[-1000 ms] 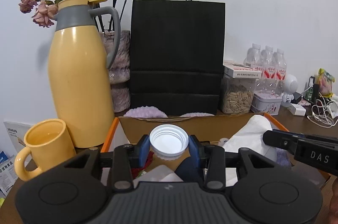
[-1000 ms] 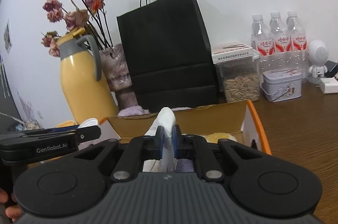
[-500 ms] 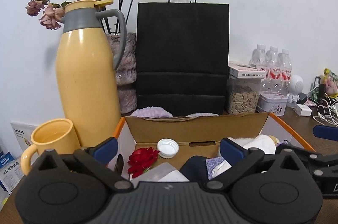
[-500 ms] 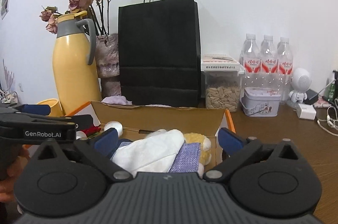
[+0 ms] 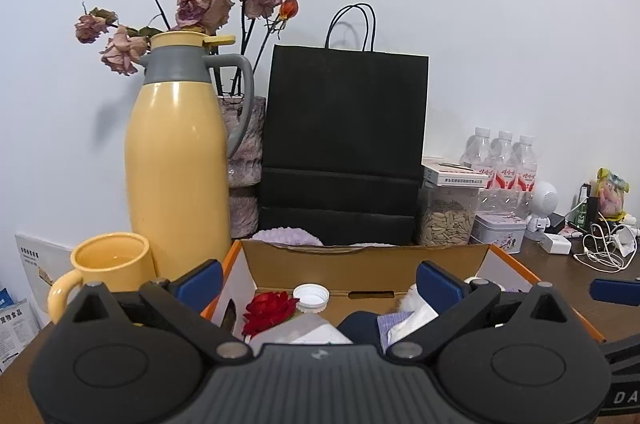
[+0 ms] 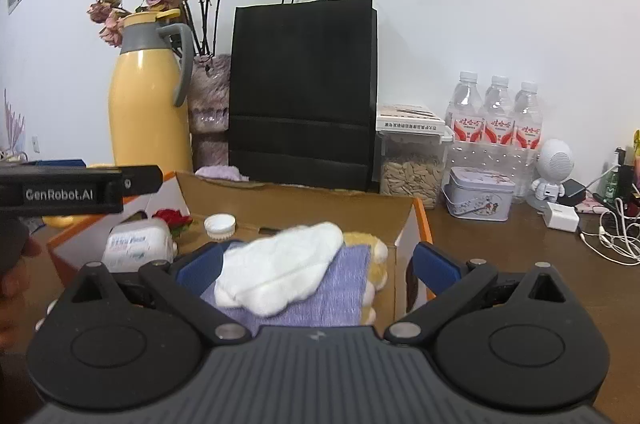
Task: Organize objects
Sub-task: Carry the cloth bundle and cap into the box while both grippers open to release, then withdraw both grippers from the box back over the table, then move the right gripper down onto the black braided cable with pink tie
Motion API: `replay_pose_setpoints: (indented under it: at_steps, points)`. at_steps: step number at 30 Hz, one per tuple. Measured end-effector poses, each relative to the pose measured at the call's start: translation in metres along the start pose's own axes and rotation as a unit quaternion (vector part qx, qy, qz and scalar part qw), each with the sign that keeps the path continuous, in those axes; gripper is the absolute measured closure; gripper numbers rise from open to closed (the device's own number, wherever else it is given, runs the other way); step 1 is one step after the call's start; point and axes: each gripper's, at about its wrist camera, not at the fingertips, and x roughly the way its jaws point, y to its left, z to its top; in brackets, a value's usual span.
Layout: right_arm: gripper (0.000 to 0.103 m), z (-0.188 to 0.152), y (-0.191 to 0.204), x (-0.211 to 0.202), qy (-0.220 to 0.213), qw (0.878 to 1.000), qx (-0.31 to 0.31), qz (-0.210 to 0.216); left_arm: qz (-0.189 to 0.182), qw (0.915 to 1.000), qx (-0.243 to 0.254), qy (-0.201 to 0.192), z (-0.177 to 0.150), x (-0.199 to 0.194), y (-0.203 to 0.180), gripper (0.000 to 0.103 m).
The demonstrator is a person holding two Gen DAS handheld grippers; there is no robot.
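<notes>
So the white bottle cap [image 5: 311, 297] isn't pinched in the left gripper [image 5: 319, 280] anymore; it sits open side up on the cardboard box [image 5: 366, 258] floor near the back wall, just beside the red flower [image 5: 270, 308]. The white cloth [image 6: 280, 266] is out of the right gripper [image 6: 318, 266] too, lying long-ways toward the box's back right corner, on top of a purple cloth [image 6: 344, 300]. Both grippers are spread wide, holding nothing.
</notes>
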Motion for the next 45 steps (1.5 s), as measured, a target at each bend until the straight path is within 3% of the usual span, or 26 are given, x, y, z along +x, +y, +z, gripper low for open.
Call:
replay_pose_setpoints:
  at_steps: [8, 23, 45]
  points:
    - [0.000, -0.022, 0.002, -0.030, -0.010, 1.000, -0.006, -0.010, -0.001, 1.0000, 0.003, -0.002, -0.013, -0.021, 0.000, 0.000]
    - [0.000, -0.058, -0.002, -0.062, 0.020, 0.999, 0.019, -0.022, -0.001, 0.9994, 0.026, 0.025, -0.039, -0.050, -0.005, 0.000]
    - [0.000, -0.080, 0.003, -0.096, 0.051, 0.998, 0.039, -0.022, 0.018, 0.9977, 0.012, 0.065, -0.074, -0.100, 0.015, 0.000]
